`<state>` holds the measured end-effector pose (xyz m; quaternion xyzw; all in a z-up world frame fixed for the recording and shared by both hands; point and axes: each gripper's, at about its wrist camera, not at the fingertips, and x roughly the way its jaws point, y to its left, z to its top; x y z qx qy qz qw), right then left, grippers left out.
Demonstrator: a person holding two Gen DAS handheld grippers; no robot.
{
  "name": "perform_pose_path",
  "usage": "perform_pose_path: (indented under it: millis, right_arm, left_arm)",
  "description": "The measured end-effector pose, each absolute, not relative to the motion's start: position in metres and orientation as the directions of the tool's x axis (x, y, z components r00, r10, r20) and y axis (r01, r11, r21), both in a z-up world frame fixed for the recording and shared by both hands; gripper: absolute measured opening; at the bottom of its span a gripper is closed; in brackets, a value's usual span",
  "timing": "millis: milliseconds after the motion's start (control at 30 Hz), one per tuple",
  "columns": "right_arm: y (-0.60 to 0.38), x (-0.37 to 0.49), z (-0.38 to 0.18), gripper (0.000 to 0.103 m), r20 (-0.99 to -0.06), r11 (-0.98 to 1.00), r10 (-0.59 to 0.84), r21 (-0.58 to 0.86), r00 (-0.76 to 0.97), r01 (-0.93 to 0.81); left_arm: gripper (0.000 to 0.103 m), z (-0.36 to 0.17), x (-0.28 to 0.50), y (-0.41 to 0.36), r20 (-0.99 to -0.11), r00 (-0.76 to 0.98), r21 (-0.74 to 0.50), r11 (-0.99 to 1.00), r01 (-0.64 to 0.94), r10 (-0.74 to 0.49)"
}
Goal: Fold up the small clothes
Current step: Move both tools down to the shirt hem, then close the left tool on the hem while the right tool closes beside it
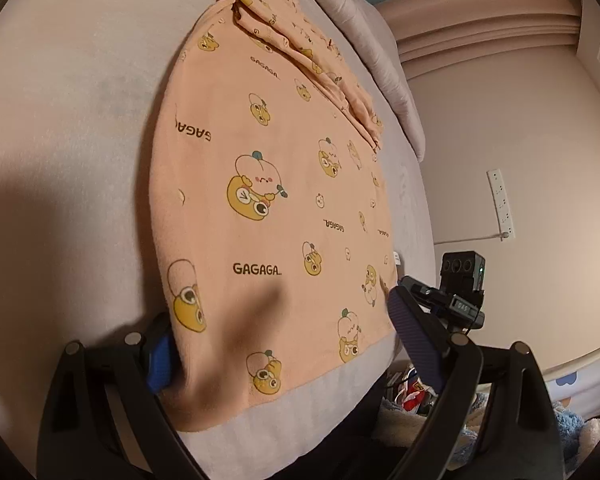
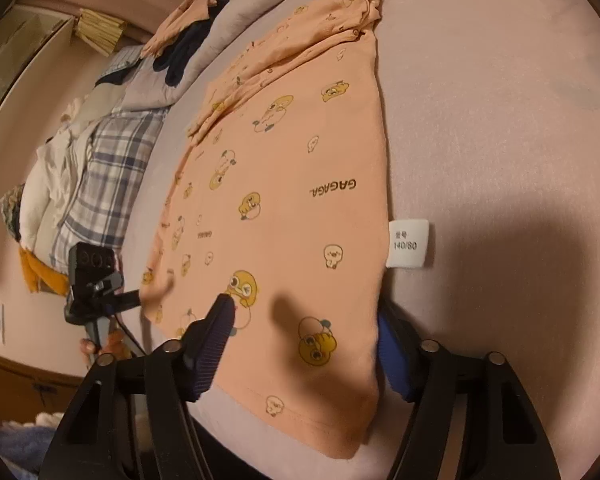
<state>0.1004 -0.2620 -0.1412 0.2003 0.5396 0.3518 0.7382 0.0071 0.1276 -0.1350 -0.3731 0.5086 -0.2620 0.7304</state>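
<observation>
Peach cloth fills my view: the printed shirt lies flat on the pale bed sheet, one sleeve folded across its upper part toward one o'clock in the left wrist view, so the body is already squared for the next fold. I bring both tongs to the hem end nearest me because, as I judge it, the bottom corners are what I must lift to fold the shirt in half. My left gripper stands spread wide, one pad at eight o'clock beside the shirt's edge, the other at four o'clock past the opposite side, pinching nothing. My right gripper straddles the near right corner, its left pad over the cloth at seven o'clock, its right pad just outside the side seam at five o'clock; the jaws are partly apart and not yet pressing the fabric. The size tag pokes out at three o'clock, marking that seam.
</observation>
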Motion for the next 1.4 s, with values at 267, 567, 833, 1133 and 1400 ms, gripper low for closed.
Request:
perform_pose_path:
  millis: [267,567,833,1133,1400]
  right_arm:
    - [-0.267,0.1,-0.145,0.037,-0.662,0.693,0.719,0.661,0.209,-0.288]
    - [-0.266,0.098,-0.144,0.011,-0.677,0.716,0.697,0.635,0.237,-0.289]
    - [-0.27,0.094,-0.131,0.011,-0.63,0.693,0.721,0.644,0.289,-0.323]
    - [-0.263,0.09,-0.116,0.011,-0.583,0.67,0.742,0.657,0.33,-0.346]
    - [-0.259,0.09,-0.105,0.011,-0.547,0.648,0.762,0.659,0.348,-0.383]
  left_arm:
    - [0.077,-0.134,0.01,0.127,-0.59,0.36,-0.78,0.625,-0.025,-0.723]
    - [0.028,-0.136,0.004,0.133,-0.662,0.396,-0.718,0.69,-0.09,-0.637]
    - [0.006,-0.14,0.001,0.141,-0.66,0.447,-0.714,0.689,-0.125,-0.603]
    - [0.006,-0.123,0.004,0.133,-0.655,0.474,-0.703,0.705,-0.094,-0.589]
    - [0.006,-0.108,0.006,0.129,-0.61,0.508,-0.722,0.69,-0.04,-0.608]
